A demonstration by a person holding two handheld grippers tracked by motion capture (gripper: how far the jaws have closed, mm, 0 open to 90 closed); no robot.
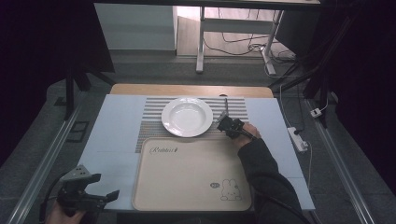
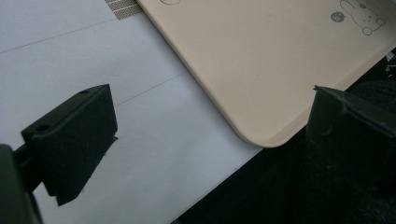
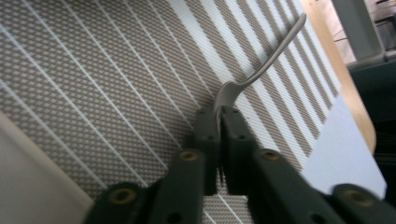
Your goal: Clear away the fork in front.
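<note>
While the right gripper [image 1: 225, 122] pinches the head end of a thin silver metal utensil [image 3: 261, 65], its two black jaws are pressed together on it, and the long handle points away over the brown and white striped woven placemat [image 1: 236, 108]. I cannot tell if it is a fork or a spoon, because the jaws hide the head. This gripper is just beyond the far right corner of the beige rectangular plastic tray [image 1: 191, 172], which carries a small rabbit drawing. A round white ceramic plate [image 1: 187, 116] sits on the placemat, just beyond the far edge of the tray. The left gripper [image 1: 105, 196] is beside the near left corner of the tray, jaws spread wide, holding nothing, over the pale blue table cover [image 2: 140, 140].
</note>
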